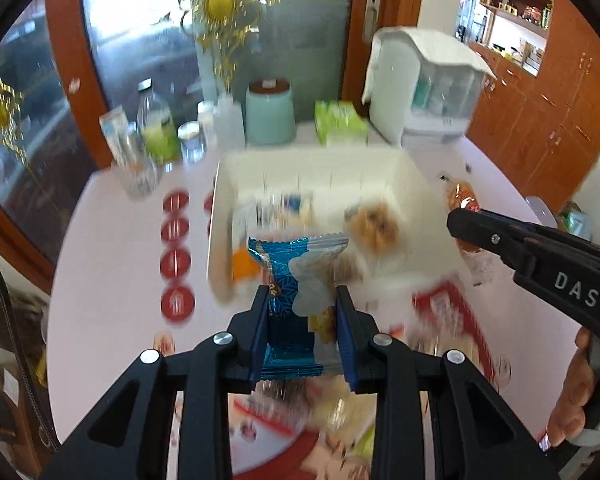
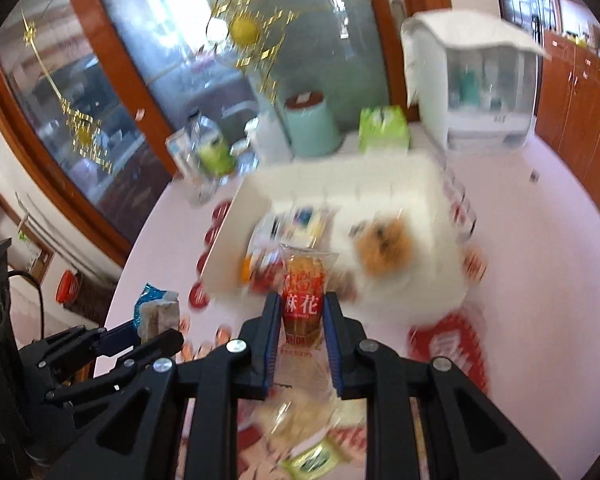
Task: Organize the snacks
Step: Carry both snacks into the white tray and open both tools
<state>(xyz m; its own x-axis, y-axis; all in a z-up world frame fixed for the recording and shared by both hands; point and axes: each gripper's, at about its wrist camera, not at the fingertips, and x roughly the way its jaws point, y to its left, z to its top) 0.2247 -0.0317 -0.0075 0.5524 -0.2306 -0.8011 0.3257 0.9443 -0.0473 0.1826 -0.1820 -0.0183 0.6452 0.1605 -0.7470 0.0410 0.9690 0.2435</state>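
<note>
My left gripper [image 1: 302, 300]: black skeletal linkage arms, silver round screw heads, blue pads [image 1: 261, 332] lining both fingers. My right gripper [image 2: 302, 308]: identical build; its black body carries white "DAS" lettering. Bare skin of my right hand [image 1: 572, 400] shows.

A mint canister [image 1: 269, 114] stands beside a green tissue pack [image 1: 340, 122] and a white organizer [image 1: 424, 92].

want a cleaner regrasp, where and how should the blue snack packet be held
Grip the blue snack packet across its flat middle, as the left gripper does now, coming from its near crimped end. The faces are broad and flat; the crimped ends look thin and likely to slip.
</note>
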